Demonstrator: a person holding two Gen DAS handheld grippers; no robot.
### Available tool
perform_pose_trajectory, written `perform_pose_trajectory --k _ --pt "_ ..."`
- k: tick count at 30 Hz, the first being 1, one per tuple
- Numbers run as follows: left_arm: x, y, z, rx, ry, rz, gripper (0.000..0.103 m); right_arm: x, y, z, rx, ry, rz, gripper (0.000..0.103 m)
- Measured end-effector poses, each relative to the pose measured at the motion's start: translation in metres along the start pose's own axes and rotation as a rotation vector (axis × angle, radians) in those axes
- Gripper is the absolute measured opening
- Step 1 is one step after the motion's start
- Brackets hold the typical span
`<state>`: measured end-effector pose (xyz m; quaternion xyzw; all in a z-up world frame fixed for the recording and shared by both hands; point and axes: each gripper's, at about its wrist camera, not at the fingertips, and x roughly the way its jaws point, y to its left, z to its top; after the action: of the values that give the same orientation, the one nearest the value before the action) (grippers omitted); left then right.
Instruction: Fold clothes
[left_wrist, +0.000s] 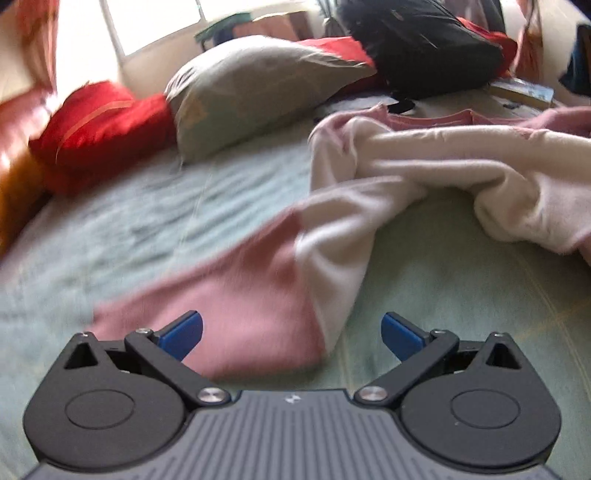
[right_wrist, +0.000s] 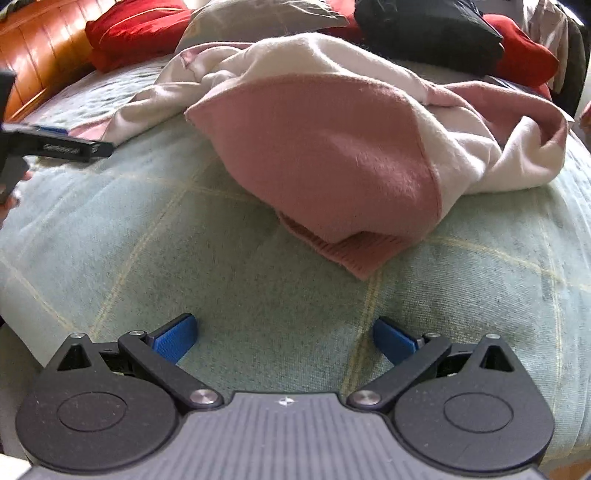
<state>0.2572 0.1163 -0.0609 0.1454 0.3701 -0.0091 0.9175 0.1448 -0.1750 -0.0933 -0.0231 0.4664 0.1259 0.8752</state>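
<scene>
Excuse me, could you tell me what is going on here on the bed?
A person holds a claw in each hand over a bed with a pale green blanket, starting to fold a crumpled pink and white sweater. Both claws are open and hold nothing. The left claw sits right at the end of one pink sleeve; the right claw is short of the other sleeve's ribbed cuff. Pillows and a black bag lie behind.

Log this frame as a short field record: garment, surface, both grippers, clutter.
garment: pink and cream sweater, crumpled, unfolded
surface: pale green bedspread
left gripper: open, fingers empty, over a pink sleeve
right gripper: open, empty, short of the ribbed cuff
clutter: grey pillow, red cushion, black bag
</scene>
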Motion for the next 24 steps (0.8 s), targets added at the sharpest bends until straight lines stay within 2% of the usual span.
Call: perform_pose_trajectory --k 4,6,12,16,24 --pt "0.037 -0.012 0.026 0.075 0.025 0.024 0.102 -0.005 -0.007 0.006 0.045 -0.002 0.011 0.103" --pt "0.054 -0.012 0.032 0.085 0.046 0.078 0.103 -0.006 -0.010 0.009 0.062 -0.007 0.003 0.103" --pt "0.066 0.028 0.039 -0.042 0.016 0.264 0.103 -0.010 -0.016 0.013 0.082 -0.030 -0.020 0.103" --pt "0.076 0.061 0.043 -0.109 0.014 0.330 0.103 -0.010 -0.019 0.015 0.097 -0.040 -0.021 0.103" --pt "0.095 0.106 0.063 -0.114 0.011 0.495 0.103 -0.004 -0.022 0.015 0.106 -0.026 -0.030 0.103"
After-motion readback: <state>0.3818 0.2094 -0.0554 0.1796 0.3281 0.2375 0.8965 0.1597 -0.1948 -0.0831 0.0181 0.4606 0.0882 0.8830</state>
